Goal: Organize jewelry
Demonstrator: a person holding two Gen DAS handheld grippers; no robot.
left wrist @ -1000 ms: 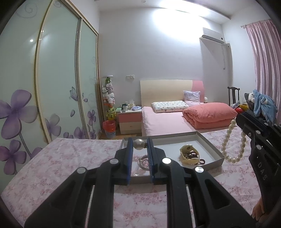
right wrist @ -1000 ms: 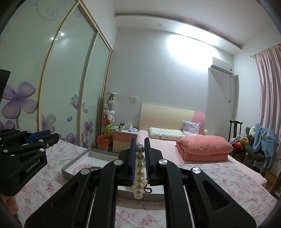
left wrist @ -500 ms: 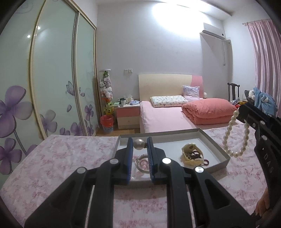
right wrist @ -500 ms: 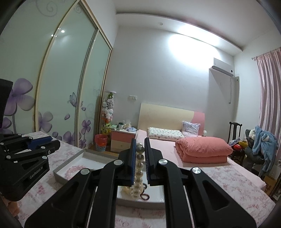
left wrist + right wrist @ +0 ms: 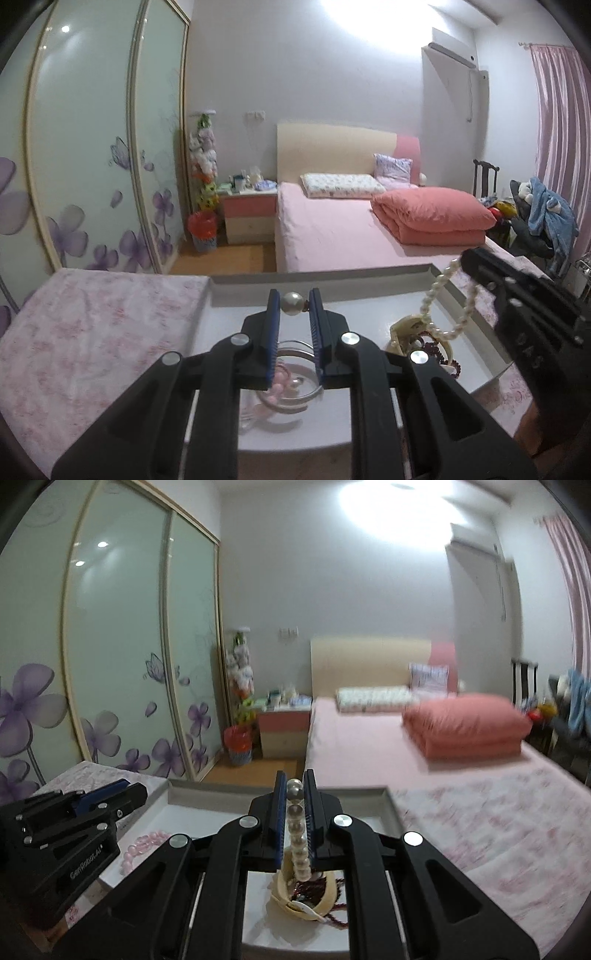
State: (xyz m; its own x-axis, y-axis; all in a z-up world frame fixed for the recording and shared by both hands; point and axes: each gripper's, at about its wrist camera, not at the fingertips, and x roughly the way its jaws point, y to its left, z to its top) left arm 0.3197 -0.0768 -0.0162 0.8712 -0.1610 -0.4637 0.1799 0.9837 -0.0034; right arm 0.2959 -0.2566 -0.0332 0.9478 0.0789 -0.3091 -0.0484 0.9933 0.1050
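My left gripper (image 5: 293,297) is shut on a single large pearl piece (image 5: 293,303), held over the shallow white tray (image 5: 332,277). Clear bangles (image 5: 291,384) with pink beads lie in the tray beneath it. My right gripper (image 5: 294,781) is shut on a white pearl strand (image 5: 297,845), whose loop (image 5: 445,317) hangs over the tray's right part. Under the loop sits a cream shell-like holder (image 5: 295,899) with dark red beads. A pink bead bracelet (image 5: 142,845) lies at the tray's left. The right gripper (image 5: 517,314) and the left gripper (image 5: 74,823) appear in each other's views.
The tray (image 5: 221,788) rests on a pink floral cloth (image 5: 92,332). Beyond it are a pink bed (image 5: 332,229) with a folded coral quilt (image 5: 432,218), a bedside cabinet (image 5: 251,214), a red bin (image 5: 202,229) and flowered sliding wardrobe doors (image 5: 92,147).
Both grippers have moved forward and down over the tray, which now fills more of each view. The pearl loop now hangs above the cream holder. Both grips are unchanged.
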